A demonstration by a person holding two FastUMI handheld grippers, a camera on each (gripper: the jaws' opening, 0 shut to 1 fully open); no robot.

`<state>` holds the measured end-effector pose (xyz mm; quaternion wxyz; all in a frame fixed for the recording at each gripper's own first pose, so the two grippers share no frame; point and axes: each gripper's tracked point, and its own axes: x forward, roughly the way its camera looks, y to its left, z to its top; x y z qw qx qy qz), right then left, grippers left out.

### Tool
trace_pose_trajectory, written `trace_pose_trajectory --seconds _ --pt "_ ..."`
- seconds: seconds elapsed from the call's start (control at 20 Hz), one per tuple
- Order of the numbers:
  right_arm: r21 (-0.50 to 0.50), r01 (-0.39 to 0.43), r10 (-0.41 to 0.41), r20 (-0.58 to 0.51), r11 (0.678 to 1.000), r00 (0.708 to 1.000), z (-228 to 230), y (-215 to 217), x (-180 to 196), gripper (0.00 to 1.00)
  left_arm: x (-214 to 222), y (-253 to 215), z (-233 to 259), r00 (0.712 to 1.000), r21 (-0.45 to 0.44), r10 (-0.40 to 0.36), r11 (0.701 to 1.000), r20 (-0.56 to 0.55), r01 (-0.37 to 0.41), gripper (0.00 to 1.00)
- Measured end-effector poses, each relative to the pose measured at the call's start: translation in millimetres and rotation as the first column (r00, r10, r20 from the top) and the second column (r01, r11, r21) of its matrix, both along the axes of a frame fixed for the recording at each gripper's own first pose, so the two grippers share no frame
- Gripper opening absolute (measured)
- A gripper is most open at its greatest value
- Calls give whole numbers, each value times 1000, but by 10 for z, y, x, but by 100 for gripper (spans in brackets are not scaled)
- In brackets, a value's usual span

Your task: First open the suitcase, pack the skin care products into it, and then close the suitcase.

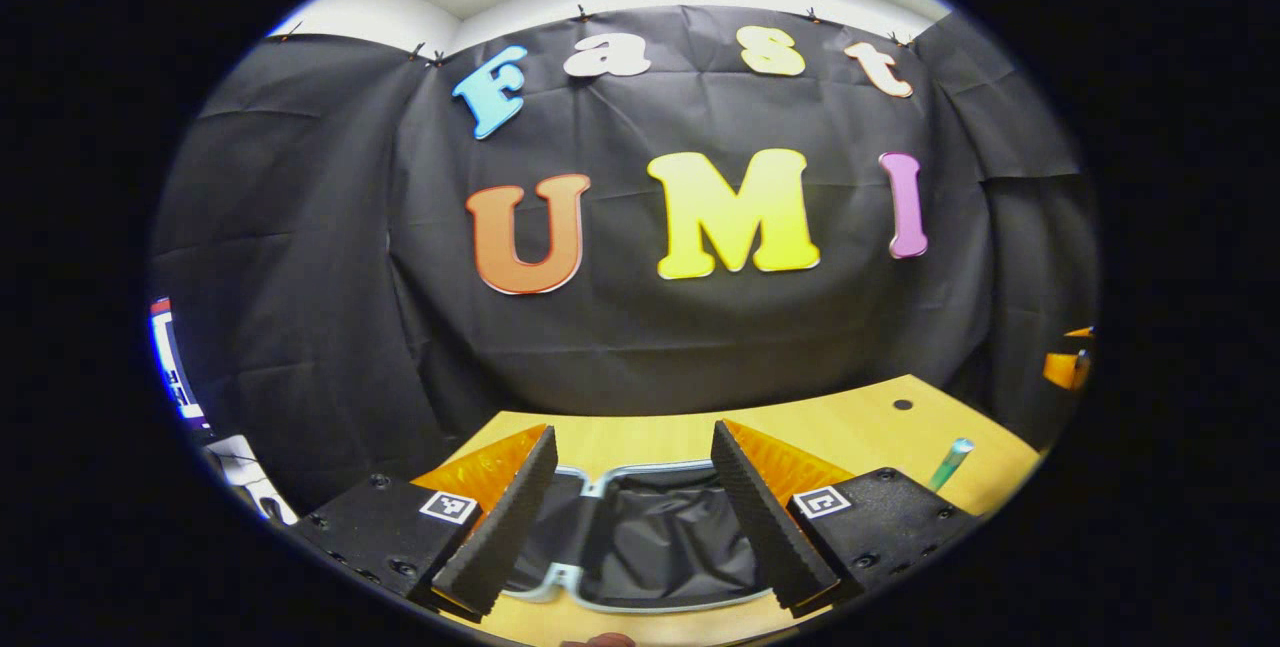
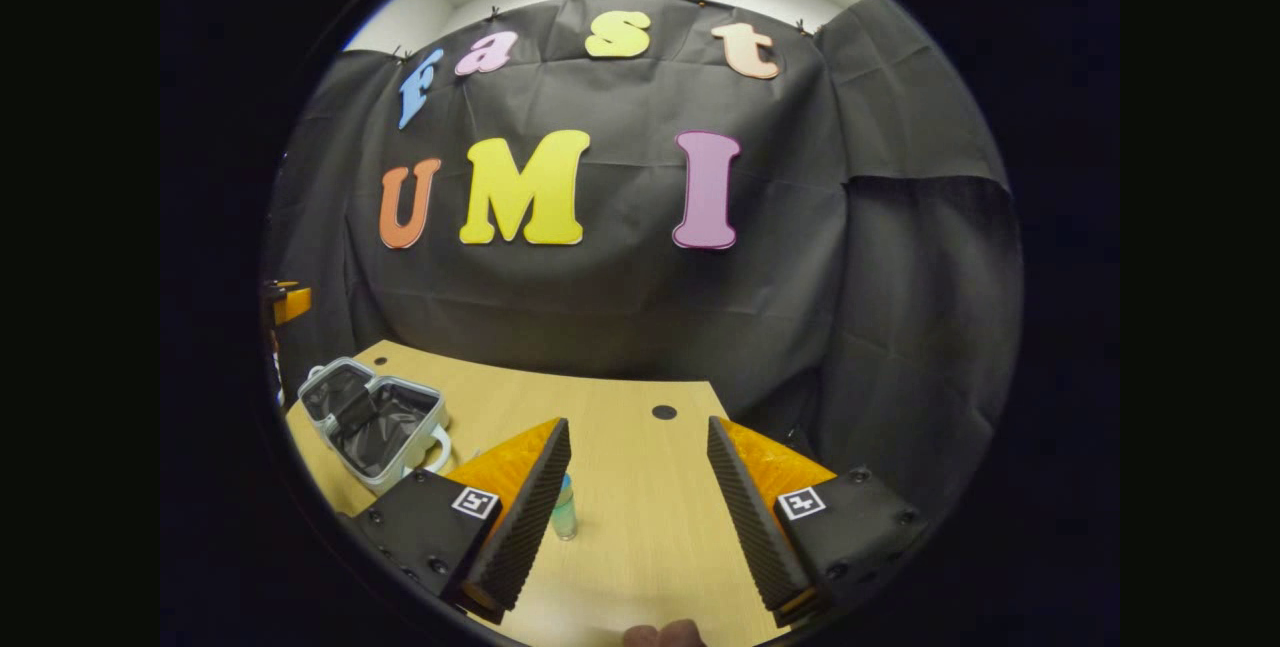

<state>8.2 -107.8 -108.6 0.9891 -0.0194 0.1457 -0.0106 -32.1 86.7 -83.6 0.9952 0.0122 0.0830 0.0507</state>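
A small pale suitcase (image 1: 640, 537) lies open on the wooden table (image 1: 850, 427), its dark lining showing. My left gripper (image 1: 640, 527) hovers open above it, the case framed between the fingers. In the right gripper view the same open suitcase (image 2: 375, 422) sits at the far left of the table (image 2: 640, 467). A small green skin care bottle (image 2: 565, 507) stands on the table just inside the left finger of my right gripper (image 2: 640, 512), which is open with nothing gripped. The bottle (image 1: 950, 462) also shows to the right of the suitcase in the left gripper view.
A round dark hole (image 2: 664, 412) marks the tabletop beyond the bottle. The black cloth wall stands close behind the table's far edge. An orange object (image 1: 1068, 367) shows at the far right edge of the left gripper view. A fingertip (image 2: 665, 635) shows at the bottom.
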Motion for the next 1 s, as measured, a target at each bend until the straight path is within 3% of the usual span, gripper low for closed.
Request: trace_pose_trajectory --seconds 0.05,0.1,0.2,0.3,0.55,1.0 --pt "11 0 1 -3 1000 1000 -11 -50 -6 82 -15 -219 4 1000 -30 -17 999 9 17 99" --pt "24 -7 7 -7 1000 1000 -48 -81 -19 82 -38 -406 -23 1000 -49 -23 999 11 23 94" --pt "43 -34 36 -46 998 998 -217 -83 -48 82 -53 -784 -149 997 -91 -71 993 -9 70 99" --pt "75 -54 63 -113 996 992 -457 -83 -118 83 -100 -1084 -380 989 -85 -128 989 -69 122 99" --pt "101 -91 112 -229 991 967 -861 -118 -336 83 -222 -1730 -1179 937 -115 -261 964 -232 241 99" --pt "27 -85 89 -297 996 951 -1082 -455 -559 83 14 -2386 -2289 851 -254 -349 930 -393 265 99"
